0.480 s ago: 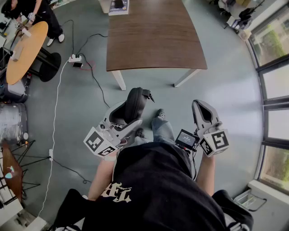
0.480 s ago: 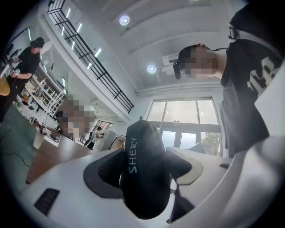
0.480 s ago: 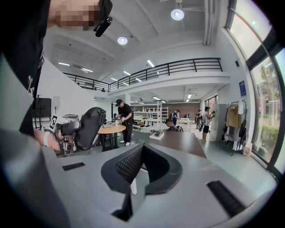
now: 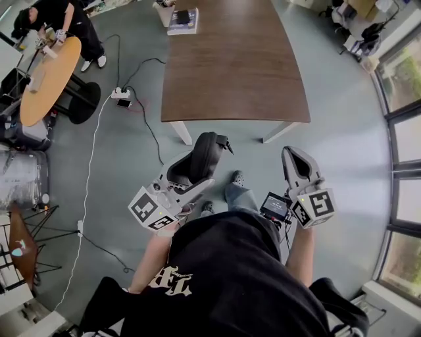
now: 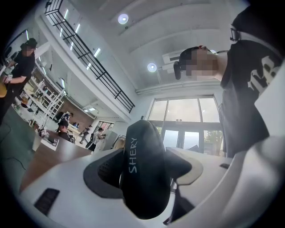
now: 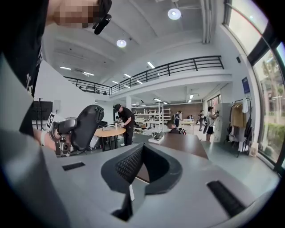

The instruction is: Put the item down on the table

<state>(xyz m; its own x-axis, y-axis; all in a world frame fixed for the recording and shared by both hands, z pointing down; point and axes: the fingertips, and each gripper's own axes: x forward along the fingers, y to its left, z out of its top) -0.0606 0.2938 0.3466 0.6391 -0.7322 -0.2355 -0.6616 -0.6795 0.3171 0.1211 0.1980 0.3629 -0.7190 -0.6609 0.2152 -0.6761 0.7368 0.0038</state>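
Case (image 4: 202, 155), black, lettered SHERY: being clamped lengthwise in left gripper (image 4: 192, 172), jaws spread wide and pressing on both of its sides. Hanging in the air above grey floor (image 4: 342, 131), just short of the near edge of table (image 4: 237, 59), touching neither. Sticking out past the jaw tips toward the table, small tab showing at its far end. Holding right gripper (image 4: 294, 158) alongside, well apart from the case, jaws only narrowly parted, nothing between them, table showing through the gap in the right gripper view. Pointing both grippers forward at the table. Standing with shoe (image 4: 237, 176) showing between the grippers. Noting books (image 4: 182, 20) lying at the far left corner of the table, power strip (image 4: 120, 94) lying on the floor at left, another person leaning at round table (image 4: 46, 79) beyond it.
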